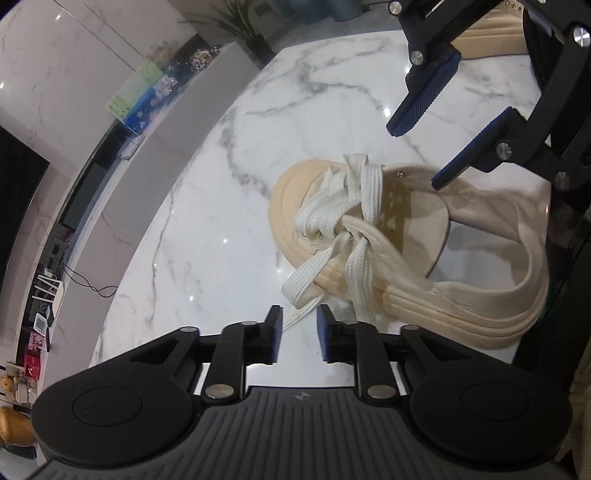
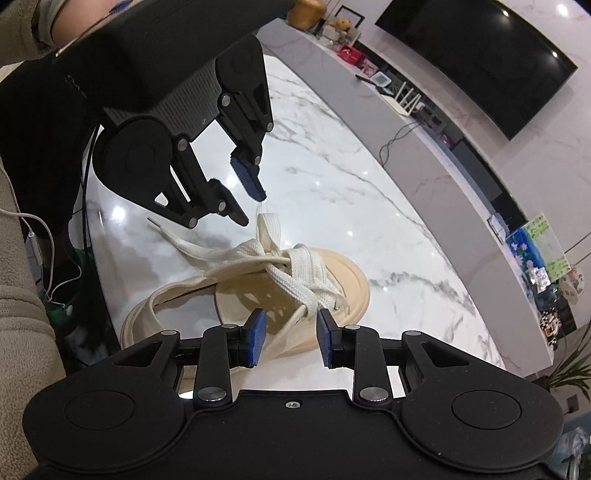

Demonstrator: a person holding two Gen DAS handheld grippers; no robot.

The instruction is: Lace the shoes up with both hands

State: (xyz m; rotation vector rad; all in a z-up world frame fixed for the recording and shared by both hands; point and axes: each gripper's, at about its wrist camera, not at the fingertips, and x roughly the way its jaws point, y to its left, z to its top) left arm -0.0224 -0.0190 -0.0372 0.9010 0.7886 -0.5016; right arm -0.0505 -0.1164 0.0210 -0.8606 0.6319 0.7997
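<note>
A cream canvas shoe with white flat laces lies on the white marble table. In the left wrist view my left gripper is open, with a loose lace end lying between its blue pads, not pinched. My right gripper hangs open above the shoe's opening. In the right wrist view my right gripper is open over the shoe, a thin lace strand between its pads. My left gripper is open just above a lace loop.
A second cream shoe lies at the table's far end. A grey counter with boxes, a router and cables runs along the table. A dark TV hangs on the wall. A plant stands by the table's corner.
</note>
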